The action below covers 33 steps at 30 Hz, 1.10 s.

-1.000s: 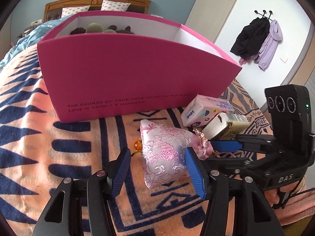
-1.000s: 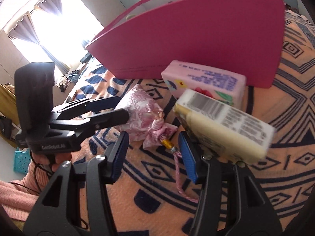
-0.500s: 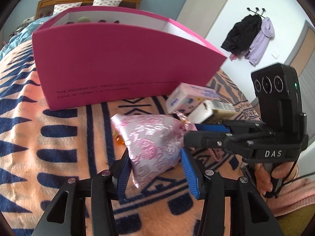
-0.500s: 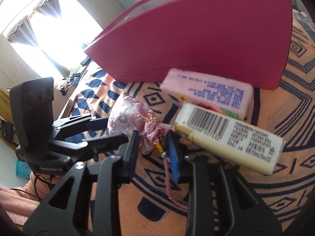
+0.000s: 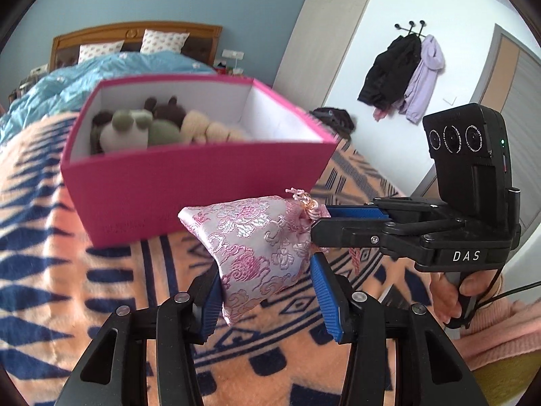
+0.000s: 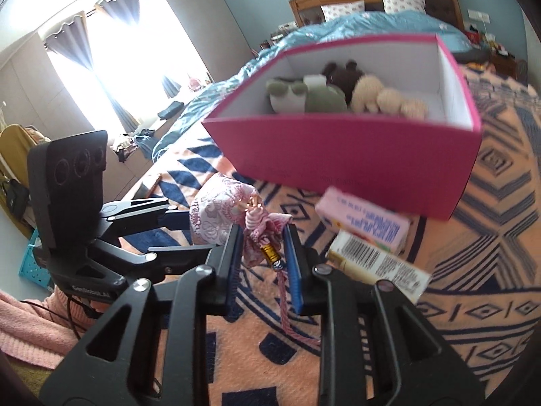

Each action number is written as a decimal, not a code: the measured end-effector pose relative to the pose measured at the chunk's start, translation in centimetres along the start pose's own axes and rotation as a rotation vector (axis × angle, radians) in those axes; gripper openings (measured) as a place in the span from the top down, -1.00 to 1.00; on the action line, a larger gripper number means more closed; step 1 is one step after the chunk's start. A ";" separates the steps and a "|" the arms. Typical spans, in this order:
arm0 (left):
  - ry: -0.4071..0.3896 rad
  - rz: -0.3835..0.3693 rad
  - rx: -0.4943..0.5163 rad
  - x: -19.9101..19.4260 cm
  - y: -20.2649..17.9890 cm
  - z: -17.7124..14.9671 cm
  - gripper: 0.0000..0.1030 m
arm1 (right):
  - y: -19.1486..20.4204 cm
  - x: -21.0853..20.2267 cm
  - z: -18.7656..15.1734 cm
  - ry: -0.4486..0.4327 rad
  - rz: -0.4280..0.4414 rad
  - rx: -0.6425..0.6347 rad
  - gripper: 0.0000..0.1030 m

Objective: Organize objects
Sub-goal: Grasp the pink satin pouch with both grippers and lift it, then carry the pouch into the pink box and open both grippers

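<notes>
A pink brocade pouch (image 5: 260,247) hangs in the air above the bed blanket, held by both grippers. My left gripper (image 5: 267,301) is shut on the pouch's body. My right gripper (image 6: 263,250) is shut on its gathered neck (image 6: 260,230), with the tassel cord (image 6: 287,304) dangling below. The right gripper also shows in the left wrist view (image 5: 321,223), and the left gripper in the right wrist view (image 6: 179,233). The open pink box (image 5: 189,182) stands beyond, holding plush toys (image 5: 135,128); it also shows in the right wrist view (image 6: 338,152).
A pink tissue pack (image 6: 365,223) and a cream barcode packet (image 6: 378,267) lie on the blanket (image 6: 473,270) in front of the box's right side. Blue bedding and a wooden headboard (image 5: 135,37) are behind. Coats hang on the wall (image 5: 402,67).
Both grippers have closed on the pouch and lifted it off the blanket. The view has risen, so the box's inside with the plush toys now shows.
</notes>
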<state>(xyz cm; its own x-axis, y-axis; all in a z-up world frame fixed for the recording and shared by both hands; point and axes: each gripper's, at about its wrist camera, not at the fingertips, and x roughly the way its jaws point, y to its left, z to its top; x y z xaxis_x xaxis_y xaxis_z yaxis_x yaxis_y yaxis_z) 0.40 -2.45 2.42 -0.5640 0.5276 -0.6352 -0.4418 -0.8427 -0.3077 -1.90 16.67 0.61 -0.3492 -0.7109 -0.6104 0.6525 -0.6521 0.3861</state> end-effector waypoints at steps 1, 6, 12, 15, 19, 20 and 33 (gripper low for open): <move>-0.011 -0.001 0.006 -0.2 -0.2 0.5 0.05 | 0.0 -0.5 0.3 -0.008 0.001 -0.006 0.48; -0.057 0.012 0.034 -0.6 -1.5 3.5 0.05 | 0.4 -1.4 2.7 -0.054 0.002 -0.047 0.48; -0.106 0.042 0.068 -0.9 -1.7 7.2 0.05 | 0.2 -2.5 6.1 -0.105 -0.019 -0.107 0.48; -0.123 0.054 0.075 -0.8 -1.6 9.0 0.05 | -0.4 -2.6 8.2 -0.121 -0.018 -0.125 0.48; -0.136 0.062 0.059 -0.3 -0.7 11.2 0.05 | -1.3 -2.7 10.7 -0.136 -0.016 -0.140 0.48; -0.136 0.061 0.052 -0.1 -0.5 11.6 0.05 | -1.8 -2.5 11.4 -0.138 -0.010 -0.138 0.48; -0.063 0.037 -0.040 5.3 3.0 15.2 0.05 | -5.6 0.0 15.2 -0.105 -0.062 -0.146 0.48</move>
<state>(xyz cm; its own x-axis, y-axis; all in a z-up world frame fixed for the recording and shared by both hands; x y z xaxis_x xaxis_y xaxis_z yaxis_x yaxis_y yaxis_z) -14.55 -0.53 8.88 -0.6226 0.5008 -0.6013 -0.3923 -0.8646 -0.3138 -15.77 16.30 8.93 -0.4551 -0.6994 -0.5511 0.7155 -0.6556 0.2412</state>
